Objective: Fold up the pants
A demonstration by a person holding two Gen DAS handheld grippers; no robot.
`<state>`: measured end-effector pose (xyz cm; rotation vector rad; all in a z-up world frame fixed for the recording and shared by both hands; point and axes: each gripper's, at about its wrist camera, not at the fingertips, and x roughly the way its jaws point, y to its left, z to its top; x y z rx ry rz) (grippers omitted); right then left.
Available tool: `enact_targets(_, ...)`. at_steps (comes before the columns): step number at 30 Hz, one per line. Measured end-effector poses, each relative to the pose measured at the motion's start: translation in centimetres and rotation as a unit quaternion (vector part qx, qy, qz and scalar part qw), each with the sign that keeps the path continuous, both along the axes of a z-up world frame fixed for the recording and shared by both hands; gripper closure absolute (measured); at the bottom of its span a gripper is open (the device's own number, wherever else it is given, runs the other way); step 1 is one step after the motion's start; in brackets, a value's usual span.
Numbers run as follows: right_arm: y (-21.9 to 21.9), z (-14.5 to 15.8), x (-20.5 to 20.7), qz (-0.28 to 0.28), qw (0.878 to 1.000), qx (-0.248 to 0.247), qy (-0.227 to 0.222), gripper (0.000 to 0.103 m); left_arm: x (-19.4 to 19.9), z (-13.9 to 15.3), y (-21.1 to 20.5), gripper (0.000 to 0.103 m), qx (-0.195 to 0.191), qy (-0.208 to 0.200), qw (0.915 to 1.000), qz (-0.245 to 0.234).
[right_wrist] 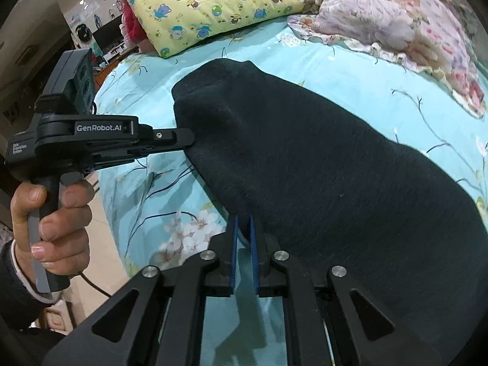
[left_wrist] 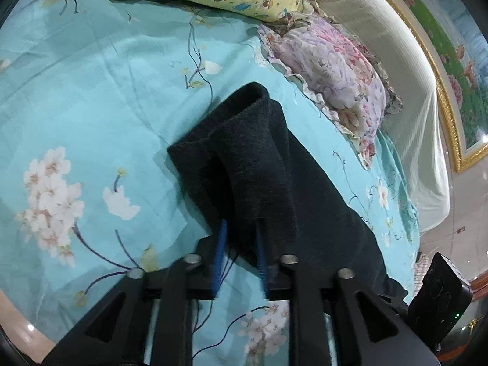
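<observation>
Dark, near-black pants point(left_wrist: 274, 167) lie across a turquoise flowered bedsheet point(left_wrist: 91, 106), partly lifted at the near edge. My left gripper point(left_wrist: 241, 225) is shut on the near edge of the pants; its blue pads point(left_wrist: 221, 244) pinch the cloth. In the right wrist view the pants point(right_wrist: 320, 167) spread wide, and my right gripper point(right_wrist: 243, 219) is shut on their near edge. The left gripper point(right_wrist: 187, 141) shows there from the side, held by a hand, its tips clamped on the pants' left end.
A yellow cartoon-print pillow point(right_wrist: 213, 3) and a pink flowered pillow point(right_wrist: 396, 24) lie at the head of the bed. A cream headboard point(left_wrist: 396, 76) stands on the right. The bed's left edge point(right_wrist: 106, 167) drops to the floor.
</observation>
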<state>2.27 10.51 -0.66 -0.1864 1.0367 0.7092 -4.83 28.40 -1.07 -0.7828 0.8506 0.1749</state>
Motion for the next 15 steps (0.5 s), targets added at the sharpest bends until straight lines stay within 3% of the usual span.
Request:
enact_targets(9,-1.7,0.9,-0.1,-0.026,0.999,0.025,0.006,0.092,-0.3,0.4,0.4,0.051,0.001,0.005,0.9999,0.011)
enact_targets(12,-2.9,1.4,0.1,-0.045,0.998,0.039,0.008,0.084,0.1,0.5,0.3,0.044,0.000,0.012,0.9999,0.010)
enact_targets(14,-4.1,1.8,0.5,-0.063,0.997,0.053,0.012,0.068,0.3,0.4,0.3,0.044,-0.002,0.015,0.9998,0.010)
enact_targets(15,-4.6,1.9,0.6,-0.070,0.996,0.057,0.011,0.066,0.4,0.3,0.3,0.044,-0.003,0.017,0.9998,0.009)
